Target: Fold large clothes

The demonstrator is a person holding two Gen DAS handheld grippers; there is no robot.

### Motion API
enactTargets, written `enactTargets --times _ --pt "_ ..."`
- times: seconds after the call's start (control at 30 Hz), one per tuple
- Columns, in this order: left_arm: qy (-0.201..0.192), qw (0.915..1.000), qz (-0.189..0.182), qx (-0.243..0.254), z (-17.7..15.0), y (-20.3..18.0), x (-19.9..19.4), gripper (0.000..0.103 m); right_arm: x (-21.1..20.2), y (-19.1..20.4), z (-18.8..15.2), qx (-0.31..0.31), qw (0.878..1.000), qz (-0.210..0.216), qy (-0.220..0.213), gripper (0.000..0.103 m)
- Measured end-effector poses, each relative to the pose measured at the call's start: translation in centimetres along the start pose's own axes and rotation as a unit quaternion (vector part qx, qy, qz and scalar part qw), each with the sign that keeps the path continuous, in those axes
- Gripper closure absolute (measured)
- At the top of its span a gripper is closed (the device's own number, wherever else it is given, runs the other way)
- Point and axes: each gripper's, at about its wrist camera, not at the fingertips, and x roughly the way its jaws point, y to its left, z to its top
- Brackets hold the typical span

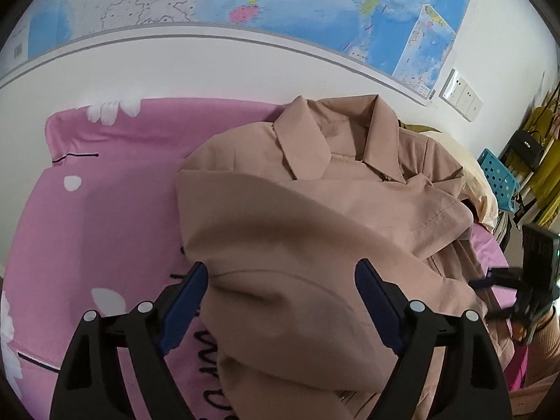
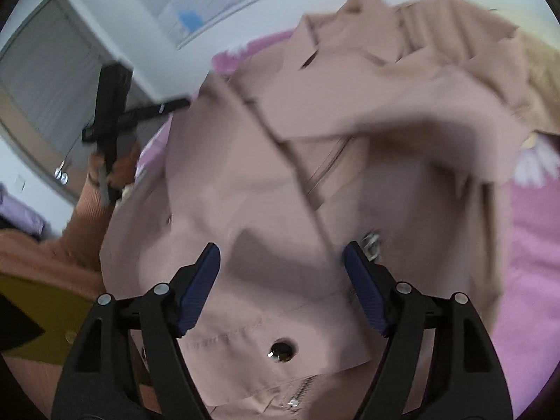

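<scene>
A pink bedsheet (image 1: 115, 210) with white petal shapes and dark lettering covers the surface, running back to a white wall. A large coloured map (image 1: 280, 3) hangs across the top of the left wrist frame, with a bank of wall switches (image 1: 462, 95) at the upper right. Further right stand a blue perforated basket (image 1: 498, 178) and some yellow-green hanging cloth. In the right wrist view a grey door (image 2: 52, 80) fills the upper left.

The dusty-pink coat (image 1: 315, 217) lies bunched in the middle of the sheet, collar toward the wall, its zipper and a snap button showing low in the right wrist frame.

The left gripper (image 1: 281, 301) hangs over the coat's lower fold, fingers spread wide, gripping nothing. The right gripper (image 2: 281, 280) is likewise parted over the cloth with nothing pinched; that view is blurred.
</scene>
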Motion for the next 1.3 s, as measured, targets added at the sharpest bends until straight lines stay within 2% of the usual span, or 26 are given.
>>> enactTargets --times 0.03,0.07,0.1,0.2,0.27,0.33,0.43,0.53,0.57,0.63,0.7,0.77,0.83,0.87,0.9,0.97,1.07,1.17,1.23,1.27,1.3 --pt "-0.001 1.0 0.0 0.003 0.0 -0.2 0.0 0.021 0.6 0.3 0.1 -0.009 1.0 -0.006 0.009 0.04" --pt "-0.002 1.0 -0.001 0.006 0.1 -0.4 0.1 0.021 0.9 0.5 0.1 -0.018 1.0 -0.013 0.014 0.059" --pt "-0.002 1.0 0.001 0.007 0.1 -0.6 0.2 0.021 0.9 0.9 0.2 -0.022 1.0 -0.013 0.016 0.084" --pt "-0.006 0.9999 0.01 0.01 0.2 -1.0 0.1 0.021 -0.6 1.6 1.5 -0.044 0.998 -0.038 -0.006 0.095" --pt "-0.014 0.9999 0.007 -0.001 0.7 -1.4 -0.6 0.021 -2.7 1.7 3.6 -0.06 0.995 -0.068 -0.043 0.095" --pt "-0.037 0.9993 -0.006 -0.007 1.6 -2.3 -1.9 0.021 -5.5 1.9 6.1 -0.082 0.983 -0.138 -0.088 0.095" --pt "-0.066 0.9975 0.018 0.014 3.1 -4.4 -2.9 0.021 -8.2 1.1 9.6 -0.098 0.97 -0.181 -0.131 0.095" --pt "-0.063 0.9961 0.03 0.054 3.6 -6.1 -1.6 0.021 -7.5 -2.0 12.1 -0.07 0.969 -0.204 -0.121 0.093" --pt "-0.052 0.9959 0.04 0.062 3.5 -6.5 -0.6 0.021 -6.5 -3.2 12.5 -0.061 0.971 -0.207 -0.105 0.093" --pt "-0.023 0.9953 0.053 0.078 3.2 -6.7 1.6 0.021 -4.1 -5.1 12.7 -0.05 0.967 -0.237 -0.084 0.09" --pt "0.006 0.9939 0.068 0.087 2.7 -6.5 3.7 0.021 -1.8 -7.0 12.4 -0.034 0.967 -0.243 -0.06 0.087" --pt "0.042 0.9915 0.091 0.083 2.2 -5.7 6.2 0.023 -0.8 -7.6 12.0 -0.027 0.966 -0.251 -0.061 0.083" --pt "0.07 0.9897 0.103 0.071 2.0 -4.6 7.9 0.023 -0.9 -7.6 11.6 -0.02 0.963 -0.259 -0.072 0.065" --pt "0.073 0.9895 0.105 0.067 2.0 -4.4 8.2 0.023 -1.5 -7.2 11.3 -0.02 0.961 -0.263 -0.086 0.051" --pt "0.071 0.9898 0.105 0.065 2.1 -4.3 8.1 0.023 -2.4 -6.8 11.0 -0.023 0.958 -0.265 -0.102 0.048" --pt "0.064 0.9914 0.097 0.06 2.4 -4.2 7.5 0.023 -4.0 -6.0 10.3 -0.024 0.957 -0.259 -0.126 0.047" --pt "0.048 0.9937 0.08 0.062 2.7 -4.2 6.6 0.023 -5.9 -5.2 9.3 -0.021 0.963 -0.223 -0.152 0.047" --pt "0.06 0.9907 0.098 0.073 2.7 -4.4 7.7 0.023 -5.0 -4.5 8.2 -0.036 0.965 -0.221 -0.135 0.05" --pt "0.066 0.9889 0.108 0.078 2.5 -4.7 8.6 0.022 -3.0 -4.9 8.2 -0.046 0.958 -0.261 -0.109 0.061" --pt "0.067 0.9883 0.111 0.081 2.5 -4.7 8.9 0.021 -1.9 -5.4 8.4 -0.043 0.956 -0.273 -0.096 0.074" --pt "0.066 0.988 0.114 0.081 2.7 -4.7 9.1 0.021 -1.4 -6.2 8.6 -0.035 0.958 -0.27 -0.089 0.082"
